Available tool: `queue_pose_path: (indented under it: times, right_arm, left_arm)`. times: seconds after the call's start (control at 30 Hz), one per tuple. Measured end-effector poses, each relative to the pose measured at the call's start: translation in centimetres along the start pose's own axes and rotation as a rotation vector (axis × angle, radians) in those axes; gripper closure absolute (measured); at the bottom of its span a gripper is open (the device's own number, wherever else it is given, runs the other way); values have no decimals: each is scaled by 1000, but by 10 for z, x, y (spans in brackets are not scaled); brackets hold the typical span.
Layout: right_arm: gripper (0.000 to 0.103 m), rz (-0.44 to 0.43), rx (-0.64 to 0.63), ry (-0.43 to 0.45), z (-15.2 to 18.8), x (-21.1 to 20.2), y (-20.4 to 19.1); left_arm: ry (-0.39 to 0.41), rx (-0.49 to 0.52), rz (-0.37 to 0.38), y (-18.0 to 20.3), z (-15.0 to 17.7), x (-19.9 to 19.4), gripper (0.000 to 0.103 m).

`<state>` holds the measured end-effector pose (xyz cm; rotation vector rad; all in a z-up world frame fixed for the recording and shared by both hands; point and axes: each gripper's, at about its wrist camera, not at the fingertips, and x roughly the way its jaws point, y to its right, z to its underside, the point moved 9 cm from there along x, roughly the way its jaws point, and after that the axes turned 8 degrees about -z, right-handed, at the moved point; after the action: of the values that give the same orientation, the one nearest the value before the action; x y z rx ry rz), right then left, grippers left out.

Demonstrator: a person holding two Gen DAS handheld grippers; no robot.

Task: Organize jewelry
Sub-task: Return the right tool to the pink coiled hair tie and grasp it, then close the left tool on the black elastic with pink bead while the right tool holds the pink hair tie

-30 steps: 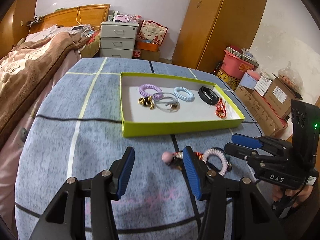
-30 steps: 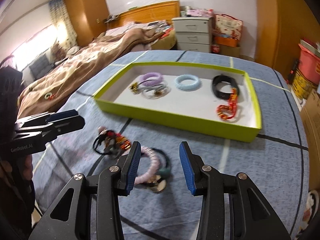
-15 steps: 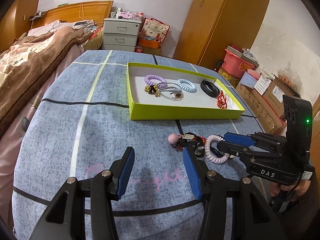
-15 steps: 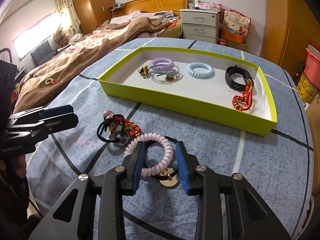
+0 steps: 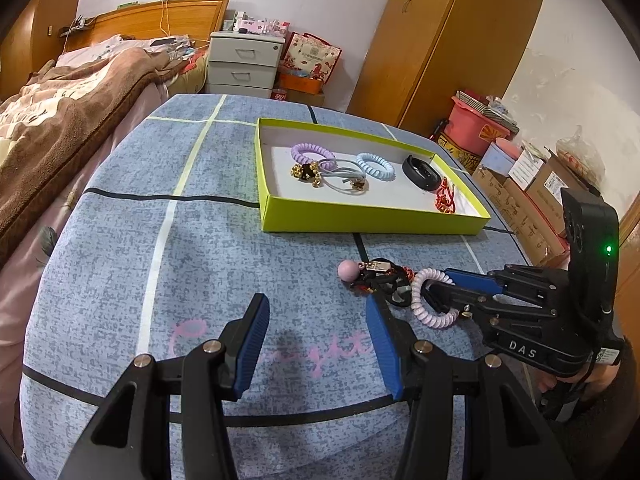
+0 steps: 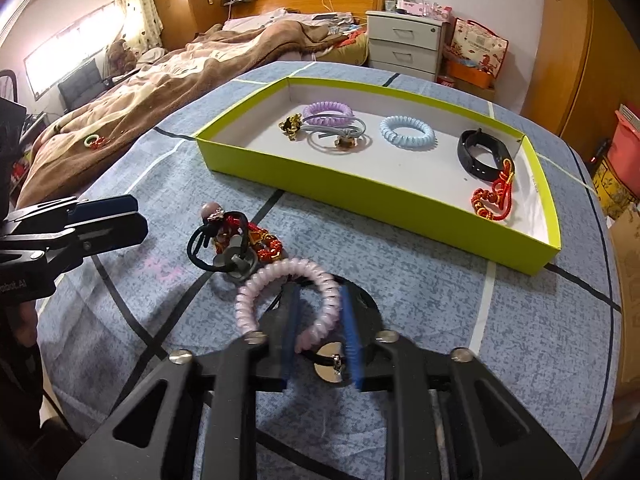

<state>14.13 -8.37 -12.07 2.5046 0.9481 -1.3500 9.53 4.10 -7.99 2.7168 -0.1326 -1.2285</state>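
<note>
A lime-green tray (image 6: 400, 200) (image 5: 360, 222) holds a purple coil tie (image 6: 327, 111), a light-blue coil tie (image 6: 407, 133), a black band (image 6: 480, 156), a red cord charm (image 6: 490, 196) and gold pieces. On the blue cloth lies a pile: a pink coil hair tie (image 6: 256, 292) (image 5: 430, 312), a black tie with red charm (image 6: 236, 240) and a pink bead (image 5: 348, 270). My right gripper (image 6: 318, 332) (image 5: 434, 292) is closed on the pink coil tie's near side, over a silver disc (image 6: 330, 366). My left gripper (image 5: 316, 340) is open and empty, left of the pile.
A bed with a brown blanket (image 6: 160, 80) runs along the table's left side. A white drawer chest (image 5: 244, 64) and a wooden wardrobe (image 5: 452, 40) stand behind. Cardboard boxes and a pink bin (image 5: 476, 128) sit to the right of the table.
My right gripper came down over the pink coil tie and closed from wide open to gripping it. My left gripper stayed open while its view drew back and rose.
</note>
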Motion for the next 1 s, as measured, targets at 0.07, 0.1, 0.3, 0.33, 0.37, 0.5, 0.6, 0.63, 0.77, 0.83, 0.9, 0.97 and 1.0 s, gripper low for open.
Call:
queue_pose_path:
  times: [0.07, 0.1, 0.3, 0.33, 0.37, 0.5, 0.6, 0.63, 0.77, 0.83, 0.9, 0.97, 1.0]
  right_arm:
    - [91, -6, 9, 13, 0, -3, 1]
    - [91, -7, 14, 20, -1, -5, 2]
    - [92, -37, 57, 74, -3, -17, 6]
    - [92, -45, 68, 86, -4, -20, 8]
    - [92, -49, 77, 98, -5, -23, 9]
    - [92, -54, 120, 146, -6, -36, 16]
    - [92, -60, 147, 177, -5, -46, 21]
    - [92, -60, 153, 182, -4, -49, 22]
    - [92, -60, 173, 199, -2, -53, 26]
    - [92, -59, 182, 203, -1, -54, 28]
    - [92, -63, 184, 199, -1, -53, 28]
    - [92, -66, 186, 199, 0, -53, 28]
    - [92, -69, 185, 199, -1, -53, 28]
  left_arm:
    - [0, -2, 5, 1, -1, 1, 51]
    - [-3, -2, 7, 1, 0, 2, 51]
    - [-21, 8, 24, 8, 1, 8, 51]
    - [-24, 7, 24, 9, 1, 9, 51]
    - [-24, 8, 23, 10, 0, 10, 51]
    - [-31, 24, 17, 12, -6, 18, 51]
    - [-21, 27, -17, 9, -13, 22, 51]
    - [-24, 22, -8, 9, -15, 23, 51]
    - [-41, 6, 24, 16, -21, 31, 51]
    - [-39, 37, 17, 22, -22, 34, 51]
    - [-57, 45, 34, 27, -20, 38, 51]
    - [-73, 56, 14, 28, -18, 43, 52]
    - [-68, 69, 4, 29, -18, 44, 52]
